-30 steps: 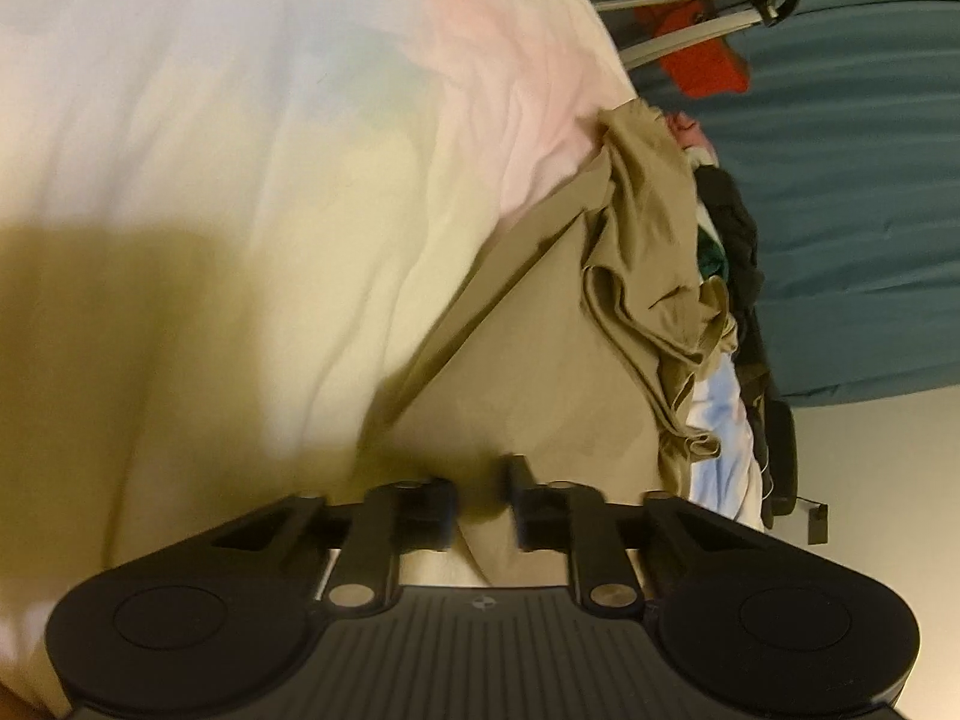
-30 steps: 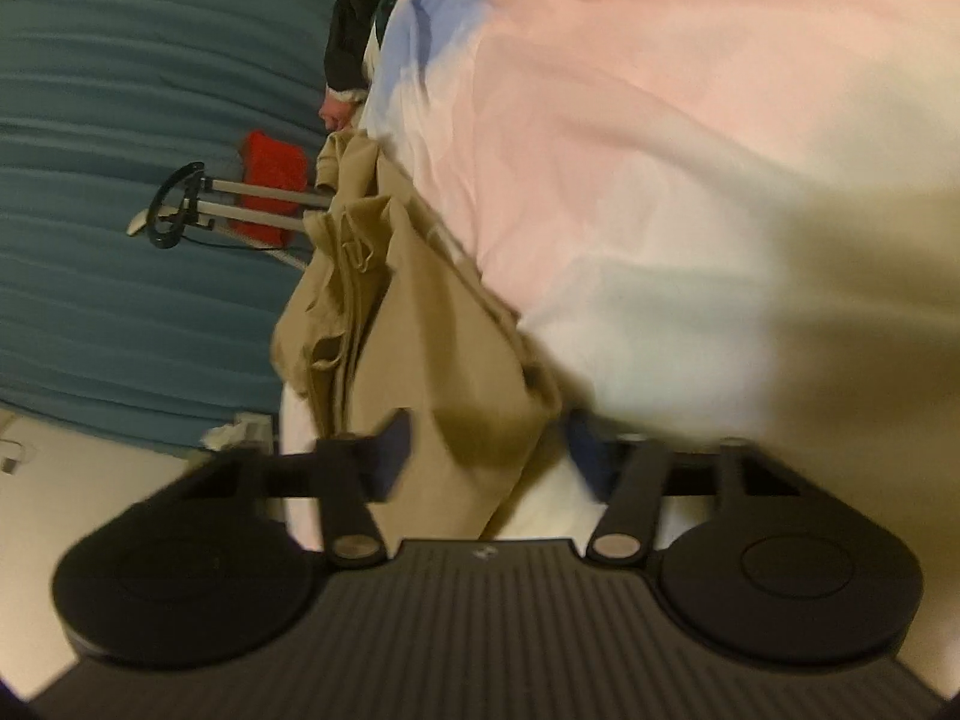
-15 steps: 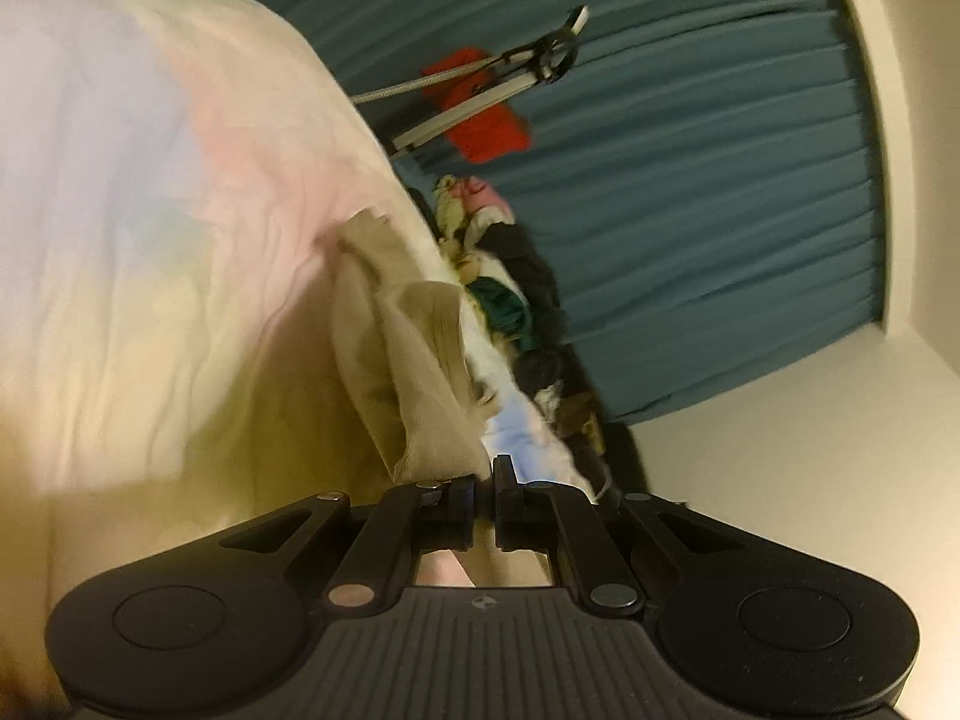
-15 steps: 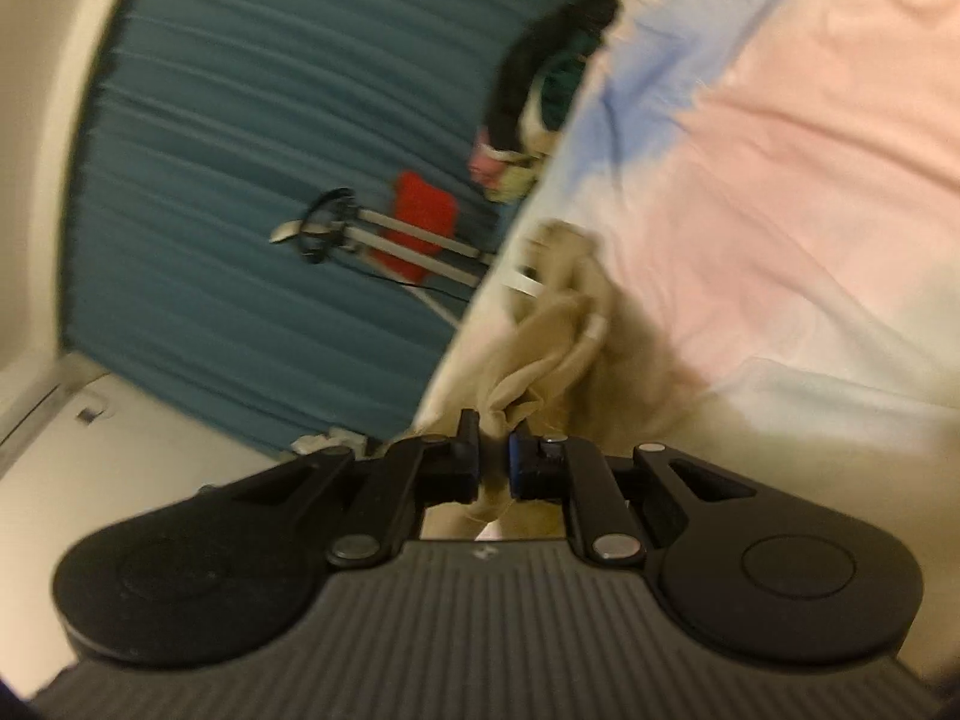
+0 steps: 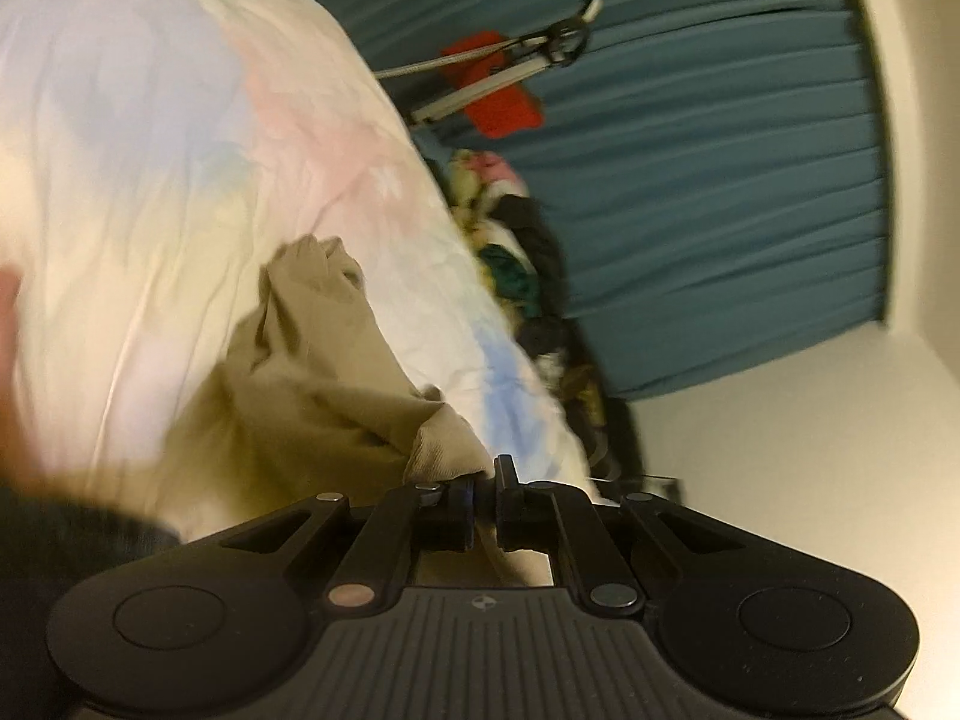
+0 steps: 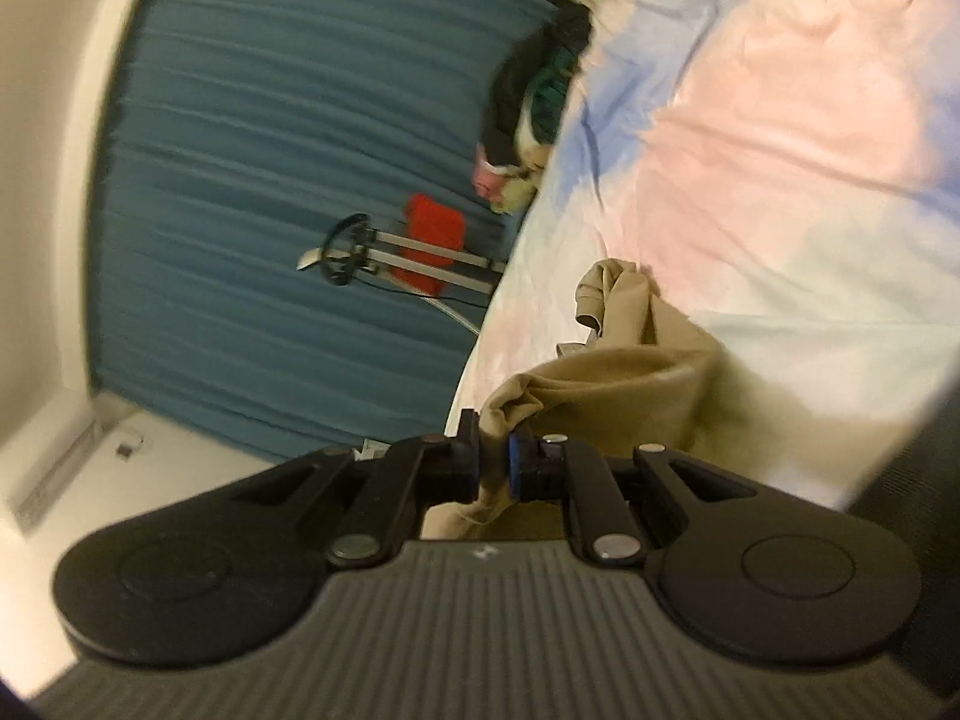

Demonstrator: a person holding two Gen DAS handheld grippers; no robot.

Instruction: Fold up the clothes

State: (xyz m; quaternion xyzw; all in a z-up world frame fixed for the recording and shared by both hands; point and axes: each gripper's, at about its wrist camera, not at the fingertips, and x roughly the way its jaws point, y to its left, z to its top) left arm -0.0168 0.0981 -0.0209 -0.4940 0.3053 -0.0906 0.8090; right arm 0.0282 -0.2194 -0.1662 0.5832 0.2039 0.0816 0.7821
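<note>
left gripper (image 5: 485, 489): fingers nearly together, pinching an edge of the tan garment (image 5: 312, 384)
right gripper (image 6: 493, 461): fingers narrow, clamped on a bunched fold of the tan garment (image 6: 624, 384)
garment: crumpled, draped on the bed (image 5: 180, 150) over the pastel sheet (image 6: 780, 132), near edge lifted at both grippers
clothes pile (image 5: 522, 264): dark, green and pink items at the bed's far edge
background: teal curtain (image 5: 720, 168), red item (image 6: 435, 240) on a metal rack (image 5: 540, 48)

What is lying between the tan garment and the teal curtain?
In the left wrist view: pastel bedsheet, then a clothes pile, between tan garment and teal curtain.
</note>
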